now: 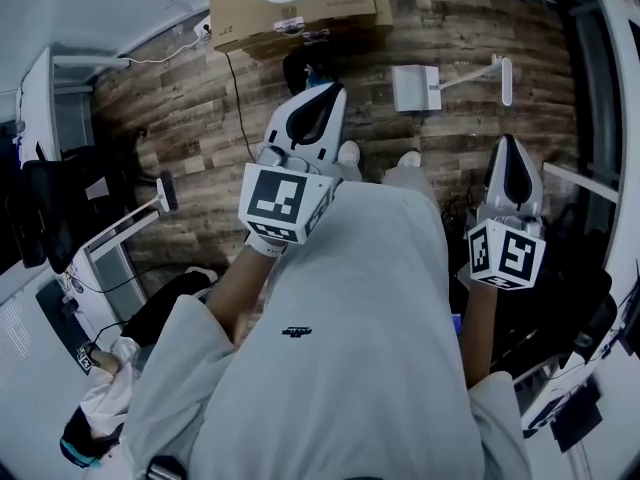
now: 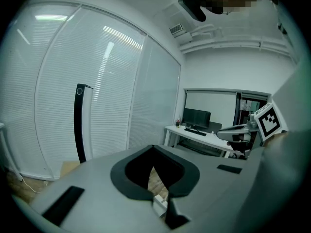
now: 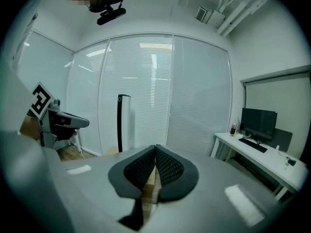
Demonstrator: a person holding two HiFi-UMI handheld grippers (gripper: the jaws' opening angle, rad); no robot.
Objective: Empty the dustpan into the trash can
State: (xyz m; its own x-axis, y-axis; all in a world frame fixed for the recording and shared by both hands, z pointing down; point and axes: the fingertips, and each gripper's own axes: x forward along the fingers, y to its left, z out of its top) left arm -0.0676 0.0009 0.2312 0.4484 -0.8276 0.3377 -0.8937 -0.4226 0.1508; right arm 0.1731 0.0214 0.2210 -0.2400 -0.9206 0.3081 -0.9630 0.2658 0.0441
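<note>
You have no legible writing here: the small dark mark on your shirt (image 1: 297, 332) and the print on the cardboard box (image 1: 340, 3) are too small to read.

The left gripper (image 1: 322, 98) sits at the upper centre of the head view and the right gripper (image 1: 508, 150) at centre right, slightly lower in the frame. Both point toward the top edge. Each carries its marker cube facing the camera, and the bare left forearm (image 1: 232, 298) and right forearm (image 1: 478, 333) run down from them to light sleeves. In the left gripper view the dark pads (image 2: 127, 173) meet at their tips with nothing between them. In the right gripper view the ribbed pads (image 3: 141, 169) are likewise pressed together and empty.
</note>
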